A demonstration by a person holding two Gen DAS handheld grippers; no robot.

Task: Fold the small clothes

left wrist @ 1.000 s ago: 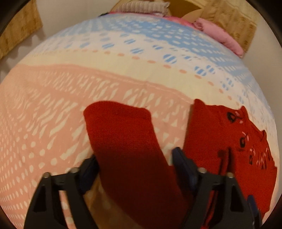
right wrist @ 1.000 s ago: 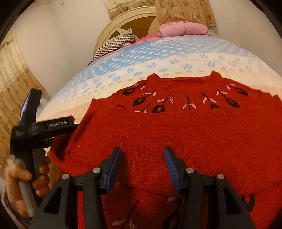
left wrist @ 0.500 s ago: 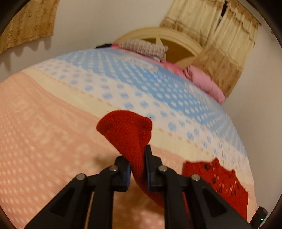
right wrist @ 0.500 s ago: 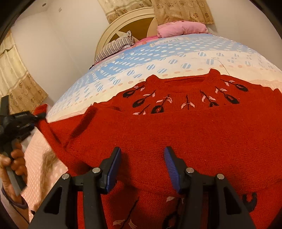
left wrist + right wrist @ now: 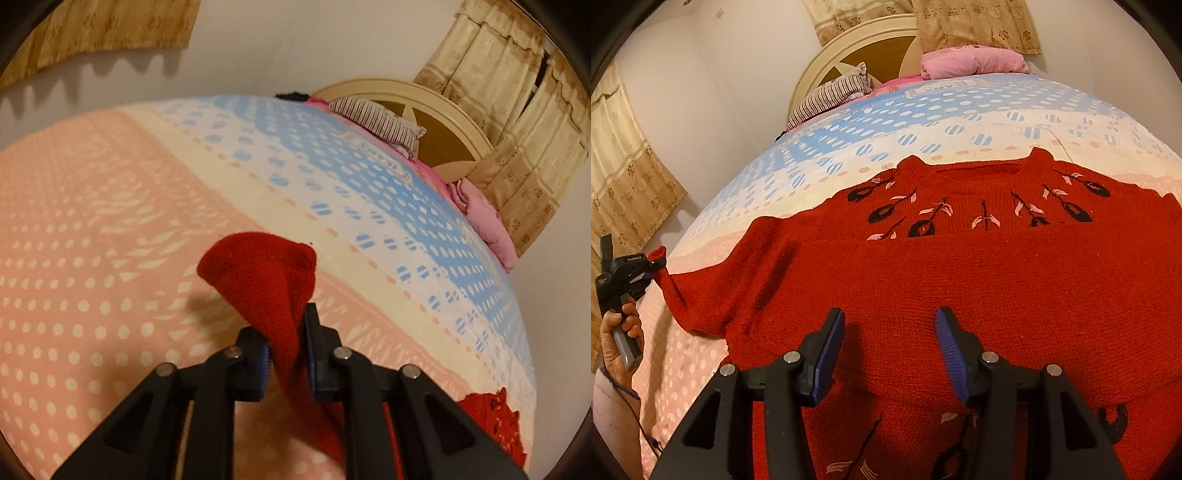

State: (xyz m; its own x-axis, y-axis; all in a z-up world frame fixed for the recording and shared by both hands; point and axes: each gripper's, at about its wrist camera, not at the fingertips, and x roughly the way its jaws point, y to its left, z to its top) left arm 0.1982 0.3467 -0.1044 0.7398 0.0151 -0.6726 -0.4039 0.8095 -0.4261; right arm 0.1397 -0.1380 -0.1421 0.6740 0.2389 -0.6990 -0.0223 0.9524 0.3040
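A red knit sweater [image 5: 960,273] with black and pink flower embroidery lies on the bed, its lower part folded up over the chest. My left gripper [image 5: 287,354] is shut on the sweater's left sleeve [image 5: 266,273] and holds its cuff up off the bedspread. In the right wrist view that gripper [image 5: 646,266] is at the far left, pulling the sleeve [image 5: 701,291] out sideways. My right gripper [image 5: 890,350] is open and empty, hovering just over the folded sweater body. A corner of the sweater shows in the left wrist view [image 5: 491,417].
The bed has a pink, cream and blue spotted bedspread [image 5: 110,221]. A striped pillow [image 5: 831,96] and a pink folded blanket [image 5: 971,61] lie by the round headboard [image 5: 886,40]. Curtains [image 5: 624,177] hang at the left wall.
My left gripper closed on the sleeve, then lifted it and pulled it out to the left, away from the sweater body. My right gripper has stayed open above the sweater.
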